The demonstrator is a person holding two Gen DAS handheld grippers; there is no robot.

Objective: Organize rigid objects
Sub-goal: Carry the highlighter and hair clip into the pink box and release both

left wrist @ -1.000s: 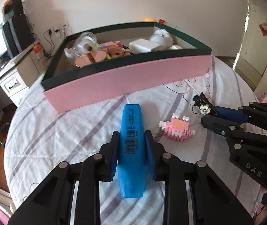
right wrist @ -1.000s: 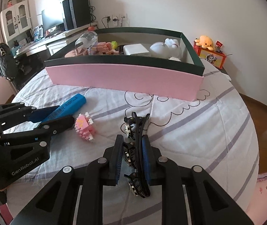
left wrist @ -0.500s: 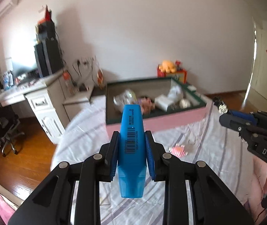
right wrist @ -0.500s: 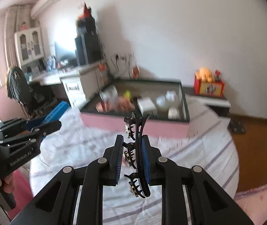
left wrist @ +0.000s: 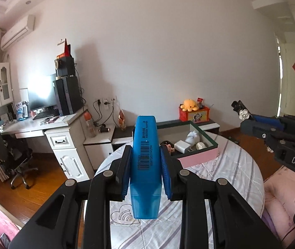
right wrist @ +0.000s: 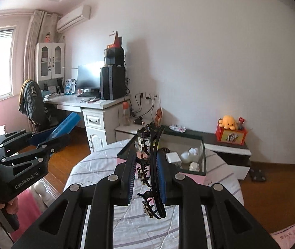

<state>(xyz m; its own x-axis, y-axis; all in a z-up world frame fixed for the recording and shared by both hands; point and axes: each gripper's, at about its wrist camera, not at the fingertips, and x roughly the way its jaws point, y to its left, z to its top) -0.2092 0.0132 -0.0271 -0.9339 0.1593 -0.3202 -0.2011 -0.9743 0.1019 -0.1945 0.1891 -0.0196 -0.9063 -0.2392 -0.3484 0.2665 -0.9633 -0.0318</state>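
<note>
Both grippers have risen well above the round table [left wrist: 240, 166] since a second ago. Left gripper [left wrist: 146, 167] clamps a blue marker [left wrist: 145, 166]; right gripper [right wrist: 146, 173] clamps a black hair clip [right wrist: 153, 166]. Ahead, the pink-sided box [left wrist: 201, 157] sits at the table's far edge, open air between.

Left wrist view: rides behind the left gripper [left wrist: 145, 172], raised above the bed [left wrist: 220, 178], facing across the room, tilted slightly down. Right wrist view: likewise behind the right gripper [right wrist: 146, 176], beside it. Shared: the open box [left wrist: 197, 157] [right wrist: 192, 174], desk [left wrist: 44, 124] [right wrist: 89, 103], back wall; each sees the other gripper.
</note>
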